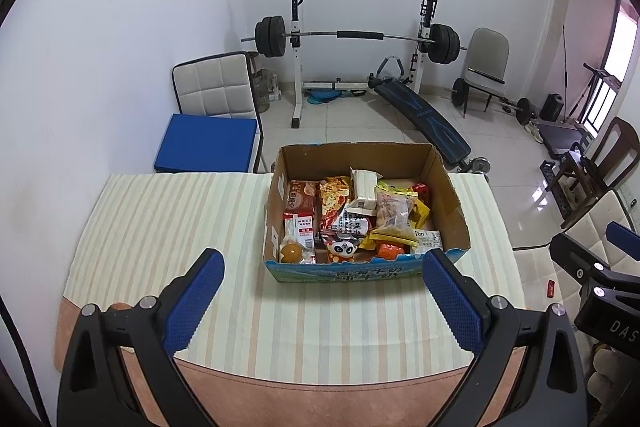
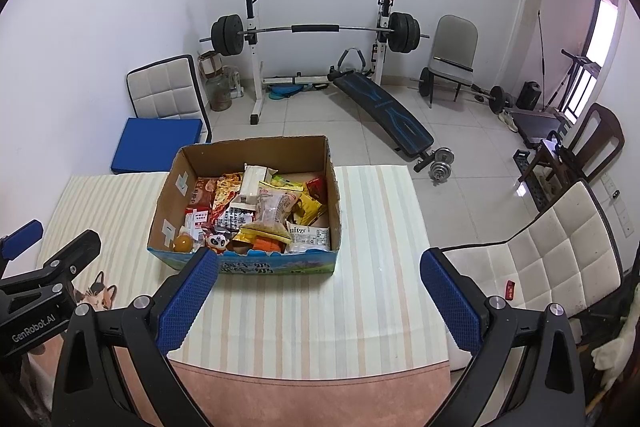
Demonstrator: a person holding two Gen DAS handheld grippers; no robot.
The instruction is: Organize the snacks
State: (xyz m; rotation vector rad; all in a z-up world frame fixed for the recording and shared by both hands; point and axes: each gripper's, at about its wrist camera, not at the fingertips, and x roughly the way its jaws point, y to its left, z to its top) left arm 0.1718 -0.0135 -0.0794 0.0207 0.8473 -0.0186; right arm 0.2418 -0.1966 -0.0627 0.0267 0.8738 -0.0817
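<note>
Spread wide and empty, both: left hand-held gripper (image 1: 322,291) and right hand-held gripper (image 2: 318,289), hovering over the striped cream cloth on the counter (image 1: 168,227). Straight ahead of the left one, ahead and to the left of the right one: open brown cardboard box with a blue printed front (image 2: 248,203), on the cloth, heaped with mixed snack packets (image 2: 260,215), an orange round sweet (image 1: 291,251) in its near-left corner. Best to pick one loose top packet, likely the clear bag of pale snacks (image 2: 276,205), coming down from above with fingers astride its narrow width, clear of the cardboard walls.
</note>
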